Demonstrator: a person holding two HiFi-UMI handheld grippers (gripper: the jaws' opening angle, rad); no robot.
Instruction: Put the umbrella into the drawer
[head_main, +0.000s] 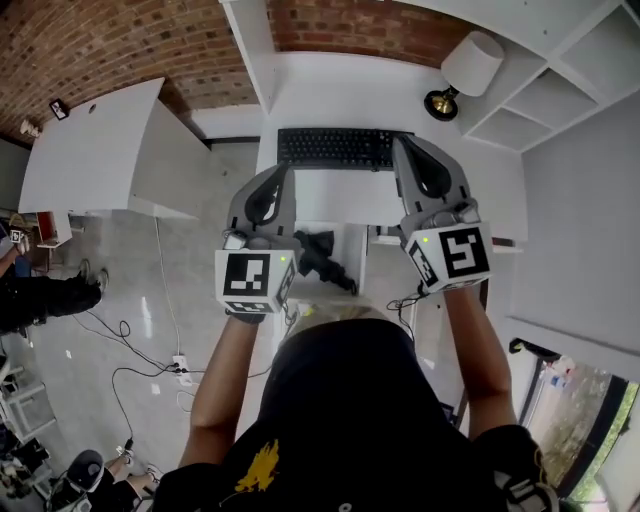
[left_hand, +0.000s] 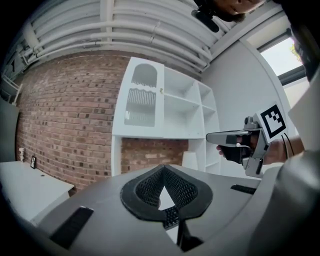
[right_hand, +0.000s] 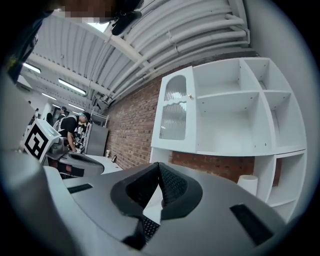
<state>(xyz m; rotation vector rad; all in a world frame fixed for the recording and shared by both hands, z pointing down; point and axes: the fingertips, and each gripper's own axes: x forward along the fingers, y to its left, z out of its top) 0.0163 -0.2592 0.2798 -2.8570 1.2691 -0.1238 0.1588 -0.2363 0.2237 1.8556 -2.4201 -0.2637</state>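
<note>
Closest is the person's black shirt (head_main: 350, 400); above it the left hand-held gripper (head_main: 272, 190) is pinched together and empty, the folded umbrella (head_main: 322, 258) lies in what looks like the open drawer (head_main: 358, 240), and the right hand-held gripper (head_main: 422, 170) is likewise closed on nothing. Stowing seems done, so pushing the drawer in likely follows, with the keyboard (head_main: 335, 147) and lamp (head_main: 465, 72) on the surface (head_main: 330, 95) well clear.

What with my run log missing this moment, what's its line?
left gripper: shut, empty | right gripper: shut, empty | umbrella: in open drawer
</note>
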